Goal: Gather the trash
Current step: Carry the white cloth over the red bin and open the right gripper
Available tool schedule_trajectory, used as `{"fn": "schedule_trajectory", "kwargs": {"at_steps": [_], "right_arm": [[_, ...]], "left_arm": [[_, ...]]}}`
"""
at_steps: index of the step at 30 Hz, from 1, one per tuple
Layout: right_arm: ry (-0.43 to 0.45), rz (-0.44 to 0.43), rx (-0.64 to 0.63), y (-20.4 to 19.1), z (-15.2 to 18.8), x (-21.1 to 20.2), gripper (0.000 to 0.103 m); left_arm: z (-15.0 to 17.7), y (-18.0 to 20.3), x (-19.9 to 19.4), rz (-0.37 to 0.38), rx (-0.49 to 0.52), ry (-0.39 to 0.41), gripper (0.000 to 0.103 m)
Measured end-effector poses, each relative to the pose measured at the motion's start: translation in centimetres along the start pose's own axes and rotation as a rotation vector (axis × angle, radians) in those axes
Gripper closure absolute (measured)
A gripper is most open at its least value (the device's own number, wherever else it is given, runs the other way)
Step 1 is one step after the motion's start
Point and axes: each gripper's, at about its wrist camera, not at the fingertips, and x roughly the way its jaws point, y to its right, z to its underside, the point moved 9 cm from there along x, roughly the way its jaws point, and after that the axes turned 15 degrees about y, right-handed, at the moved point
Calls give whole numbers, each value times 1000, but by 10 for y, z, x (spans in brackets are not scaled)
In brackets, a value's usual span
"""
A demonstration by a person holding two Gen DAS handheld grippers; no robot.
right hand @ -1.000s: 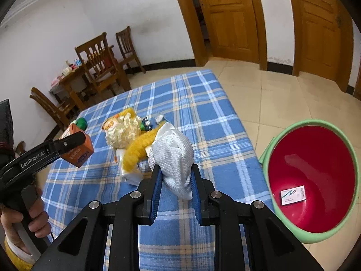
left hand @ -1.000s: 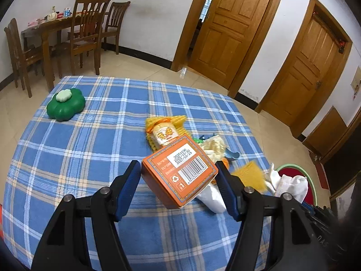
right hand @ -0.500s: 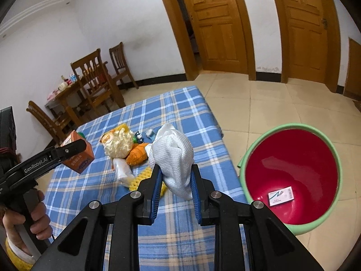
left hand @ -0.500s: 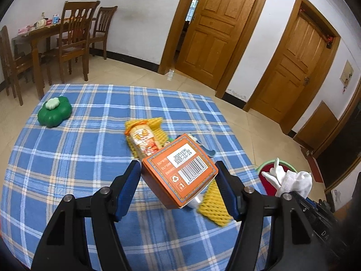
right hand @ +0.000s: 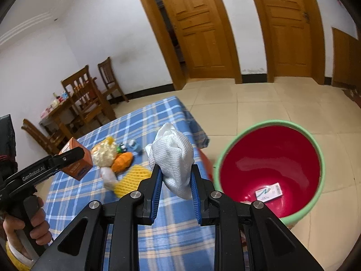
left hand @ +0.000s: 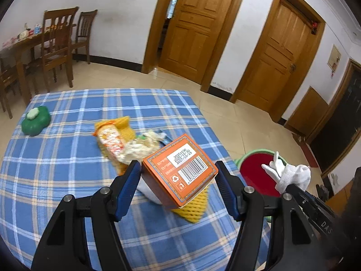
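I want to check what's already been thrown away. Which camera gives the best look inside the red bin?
The right wrist view: it looks down into the red bin, showing most of its floor and one small white packet lying there. The left wrist view shows only a sliver of the bin, partly hidden behind the white glove in the right gripper.

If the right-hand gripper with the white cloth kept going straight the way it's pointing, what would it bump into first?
Probably the blue checked tablecloth near the table's edge, judging by the downward tilt. The right gripper, shut on the white cloth, aims just beside the red bin; depth is unclear.
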Motion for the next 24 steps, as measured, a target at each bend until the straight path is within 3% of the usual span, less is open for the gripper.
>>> {"fn": "schedule_trajectory", "kwargs": {"at_steps": [21, 24], "right_arm": [[-34, 234, 131, 107, 14, -6, 75], [-46, 263, 155, 121, 17, -5, 71]], "left_arm": [[23, 108, 51, 160, 157, -104, 36], [30, 118, 58, 177, 168, -123, 36]]}}
